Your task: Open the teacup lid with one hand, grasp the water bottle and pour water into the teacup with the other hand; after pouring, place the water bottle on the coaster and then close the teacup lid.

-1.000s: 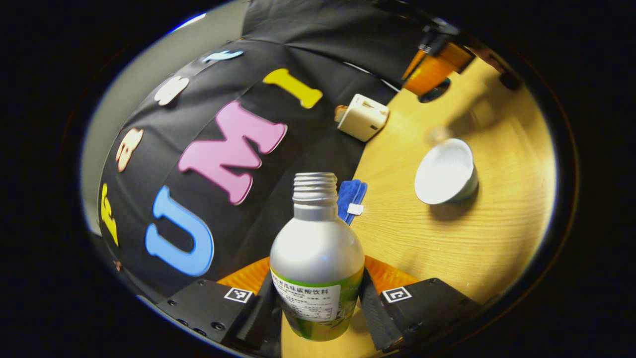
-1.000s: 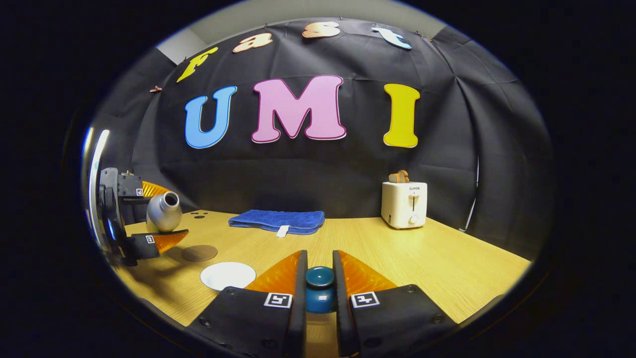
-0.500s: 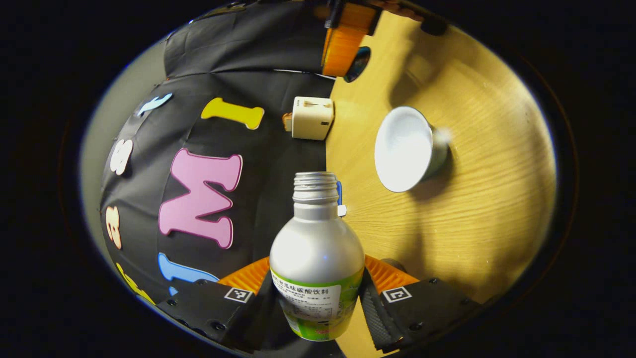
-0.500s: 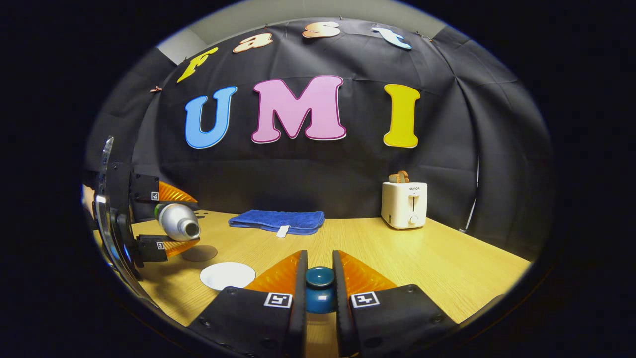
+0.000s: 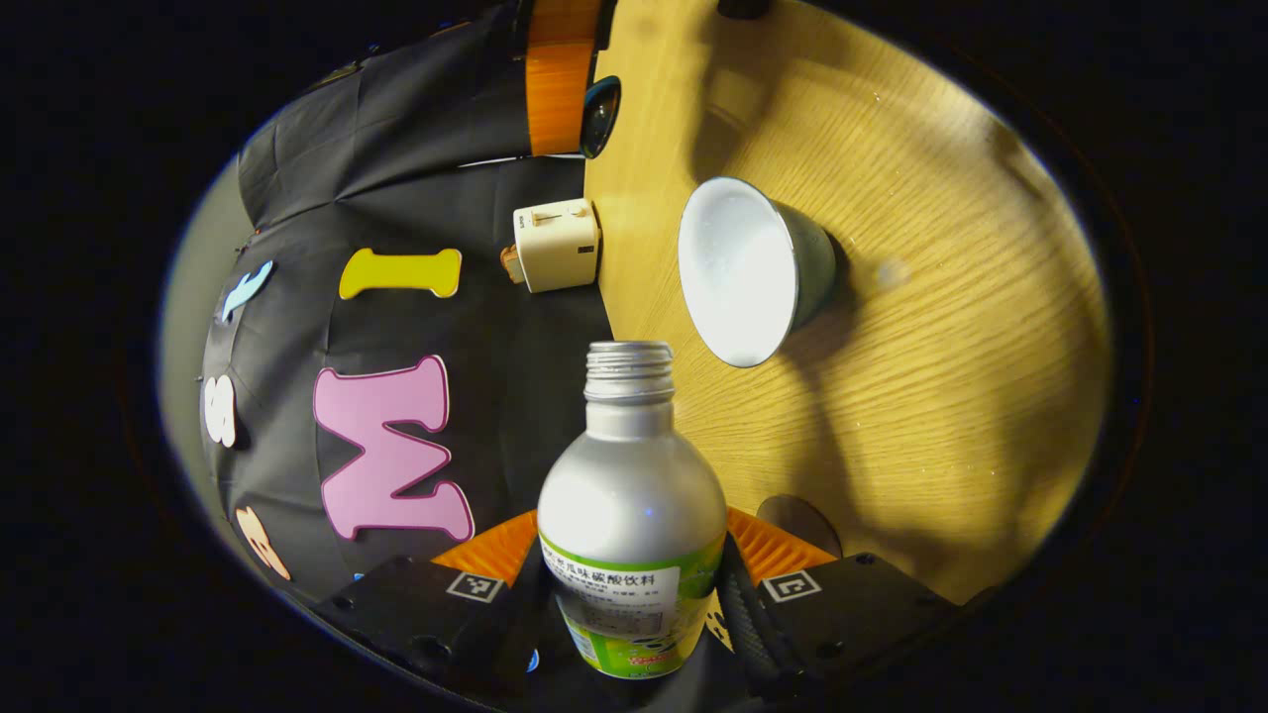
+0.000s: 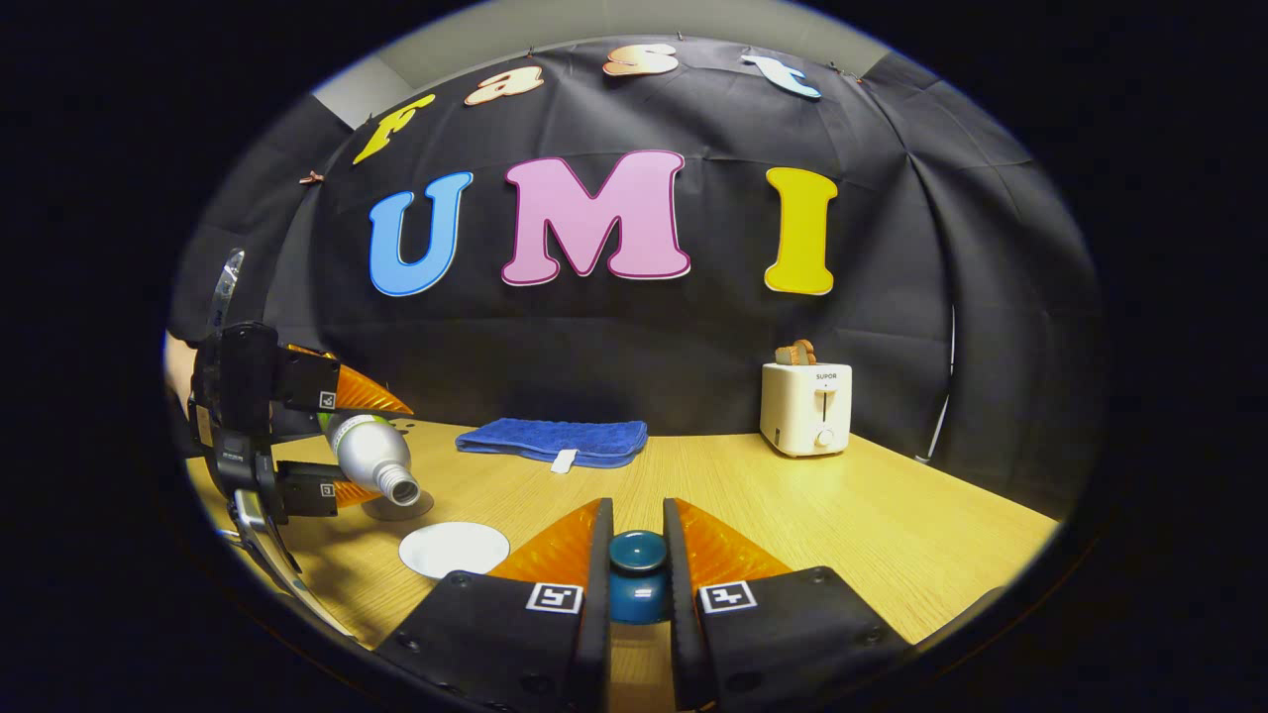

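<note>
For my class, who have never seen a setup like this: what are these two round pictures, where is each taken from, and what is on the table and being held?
No robot arm here: a person holds a two-finger gripper in each hand, and a fisheye camera rides on each, looking along its fingers.

In the left gripper view, the left gripper is shut on an uncapped water bottle, tilted toward the open teacup.

In the right gripper view, the right gripper is shut on the knob of the teacup lid, held off the cup. Farther left there, you see the other gripper tipping the bottle.

On the wooden table lie a round brown coaster, a folded blue cloth and a toaster.
</note>
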{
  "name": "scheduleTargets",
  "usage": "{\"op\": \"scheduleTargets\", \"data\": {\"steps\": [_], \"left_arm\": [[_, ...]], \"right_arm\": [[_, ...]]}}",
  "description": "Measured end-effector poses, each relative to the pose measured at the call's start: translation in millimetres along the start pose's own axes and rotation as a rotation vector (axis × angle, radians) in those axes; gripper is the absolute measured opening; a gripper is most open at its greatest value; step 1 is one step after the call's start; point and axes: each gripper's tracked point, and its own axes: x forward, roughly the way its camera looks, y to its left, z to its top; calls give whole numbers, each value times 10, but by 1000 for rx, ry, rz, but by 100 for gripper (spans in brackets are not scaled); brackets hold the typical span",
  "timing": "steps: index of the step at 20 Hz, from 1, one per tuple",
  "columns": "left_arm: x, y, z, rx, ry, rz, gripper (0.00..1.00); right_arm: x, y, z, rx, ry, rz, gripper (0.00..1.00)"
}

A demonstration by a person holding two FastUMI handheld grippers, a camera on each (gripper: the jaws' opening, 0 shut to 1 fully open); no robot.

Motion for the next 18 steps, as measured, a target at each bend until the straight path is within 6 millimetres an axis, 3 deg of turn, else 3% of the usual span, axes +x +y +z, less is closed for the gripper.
{"op": "scheduleTargets", "data": {"steps": [7,18], "left_arm": [[80,15,49,115,2,-12,80],[16,137,25,237,20,-18,80]], "right_arm": [[1,1,2,1,1,5,28],[0,3,1,1,0,7,28]]}}
